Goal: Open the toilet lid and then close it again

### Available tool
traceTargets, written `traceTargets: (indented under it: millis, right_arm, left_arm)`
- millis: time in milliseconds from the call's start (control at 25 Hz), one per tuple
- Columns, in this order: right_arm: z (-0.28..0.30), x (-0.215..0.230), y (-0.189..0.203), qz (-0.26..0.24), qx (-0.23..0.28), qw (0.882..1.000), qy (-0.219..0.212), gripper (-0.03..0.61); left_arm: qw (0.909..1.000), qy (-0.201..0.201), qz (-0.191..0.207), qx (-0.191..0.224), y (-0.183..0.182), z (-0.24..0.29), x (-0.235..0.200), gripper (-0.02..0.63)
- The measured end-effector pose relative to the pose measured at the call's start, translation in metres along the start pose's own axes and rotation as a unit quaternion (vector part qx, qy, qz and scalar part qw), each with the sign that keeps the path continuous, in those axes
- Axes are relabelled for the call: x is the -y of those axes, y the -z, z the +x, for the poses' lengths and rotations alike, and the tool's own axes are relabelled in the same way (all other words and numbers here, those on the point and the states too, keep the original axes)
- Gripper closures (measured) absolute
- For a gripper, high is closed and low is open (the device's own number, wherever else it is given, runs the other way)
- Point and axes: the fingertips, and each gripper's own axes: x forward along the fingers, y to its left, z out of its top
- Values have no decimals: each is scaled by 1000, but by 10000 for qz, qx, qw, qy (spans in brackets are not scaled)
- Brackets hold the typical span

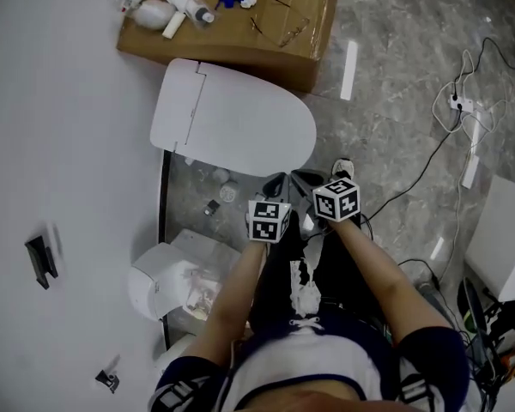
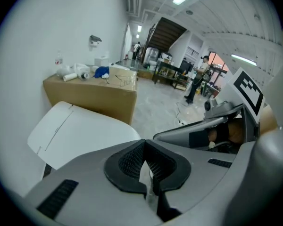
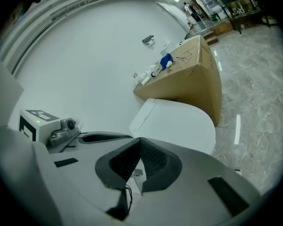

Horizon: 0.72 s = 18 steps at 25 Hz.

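Observation:
The white toilet (image 1: 232, 118) stands against the wall with its lid (image 2: 85, 131) lying flat and closed; the lid also fills the middle of the right gripper view (image 3: 179, 124). Both grippers hang in the air just in front of the lid's rounded front edge, clear of it. My left gripper (image 1: 275, 183) is shut with nothing between its fingers, its black pads meeting at a point (image 2: 144, 142). Beside it, my right gripper (image 1: 309, 178) is likewise shut and empty (image 3: 140, 140). Each gripper shows at the edge of the other's view.
A cardboard box (image 1: 240, 24) with bottles, a blue item and glasses on top stands behind the toilet. A white bin (image 1: 167, 286) sits left of my legs. Cables and a power strip (image 1: 459, 106) lie on the stone floor to the right. People stand far off (image 2: 195, 81).

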Motion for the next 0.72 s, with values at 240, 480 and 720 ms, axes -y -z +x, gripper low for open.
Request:
traceTargets:
  millis: [240,480,720]
  right_arm:
    - [-20,-27,-7,-376,-118,9992,-49,569]
    - [-28,-45,-4,-481,-446,9978,-99,569]
    - [-32,-69,-2,-879,-597,9939,-296,569]
  left_arm:
    - [9997,125,126,176,-21,-27,16,607]
    - [9997,234,33,98,-23,-51,15,607]
    - [9994,195,94,262,-35,-71,8,607]
